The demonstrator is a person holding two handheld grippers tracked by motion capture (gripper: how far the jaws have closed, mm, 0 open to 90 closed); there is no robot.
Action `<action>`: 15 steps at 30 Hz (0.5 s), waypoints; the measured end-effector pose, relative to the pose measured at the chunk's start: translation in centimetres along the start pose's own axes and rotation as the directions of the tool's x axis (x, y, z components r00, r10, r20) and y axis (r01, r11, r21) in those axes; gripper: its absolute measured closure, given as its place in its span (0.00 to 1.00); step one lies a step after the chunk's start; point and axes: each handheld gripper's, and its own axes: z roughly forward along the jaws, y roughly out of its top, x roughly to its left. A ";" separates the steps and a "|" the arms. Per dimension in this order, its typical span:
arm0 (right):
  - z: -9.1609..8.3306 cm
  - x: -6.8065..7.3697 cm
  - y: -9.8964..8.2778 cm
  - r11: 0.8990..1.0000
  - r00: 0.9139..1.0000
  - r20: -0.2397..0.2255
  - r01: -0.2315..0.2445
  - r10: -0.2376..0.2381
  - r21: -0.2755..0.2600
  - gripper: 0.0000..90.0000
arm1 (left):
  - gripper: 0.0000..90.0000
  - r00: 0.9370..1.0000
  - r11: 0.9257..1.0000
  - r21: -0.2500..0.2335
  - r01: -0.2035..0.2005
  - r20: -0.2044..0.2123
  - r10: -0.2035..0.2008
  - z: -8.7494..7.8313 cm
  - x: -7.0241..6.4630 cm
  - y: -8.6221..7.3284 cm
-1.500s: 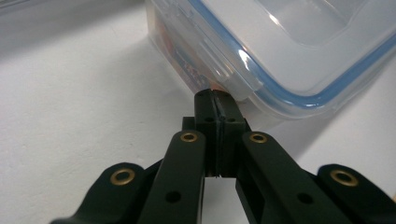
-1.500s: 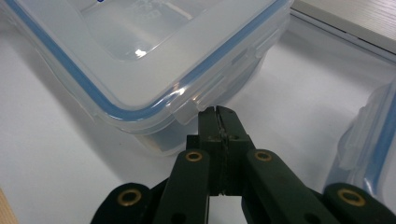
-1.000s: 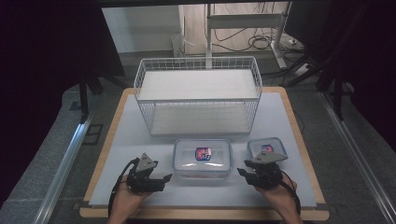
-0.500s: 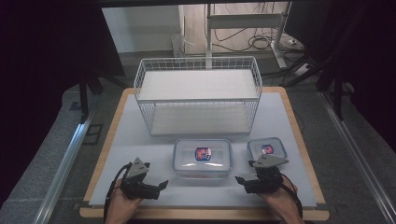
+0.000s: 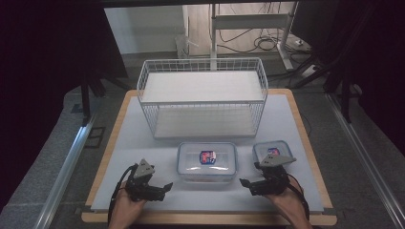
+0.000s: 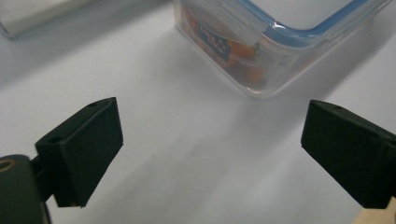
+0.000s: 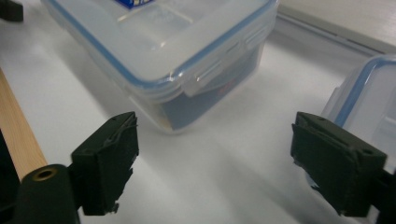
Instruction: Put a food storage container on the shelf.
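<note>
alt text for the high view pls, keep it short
Two hand-held grippers, left gripper and right gripper, sit open on a white table, flanking a large clear lidded container. A smaller container lies right of it, a white wire basket behind.

high: above, fwd-down | tongs cams: close, share big box [image 5: 207,161]

The large container [image 5: 207,161] lies between the left hand-held gripper [image 5: 160,187] and the right hand-held gripper [image 5: 249,183]; the small container [image 5: 271,151] is just behind the right one.
</note>
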 end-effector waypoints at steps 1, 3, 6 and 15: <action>0.0 -0.1 0.2 1.000 1.000 -0.005 -0.009 0.009 0.000 0.15 | 0.06 1.000 1.000 0.000 0.000 0.000 0.000 0.0 0.0 0.0; 0.0 -0.2 0.5 1.000 1.000 -0.014 -0.023 0.023 0.001 0.14 | 0.06 0.999 1.000 0.020 0.018 0.031 -0.019 0.0 0.0 0.6; 0.0 -0.3 1.1 0.998 0.998 -0.028 -0.056 0.056 -0.007 0.13 | 0.05 0.999 1.000 0.014 0.015 0.044 -0.016 -0.1 0.0 1.3; 1.0 -0.2 2.2 0.996 0.995 -0.050 -0.085 0.086 0.019 0.03 | 0.03 0.991 0.997 -0.046 0.058 0.124 -0.052 -0.2 0.9 2.5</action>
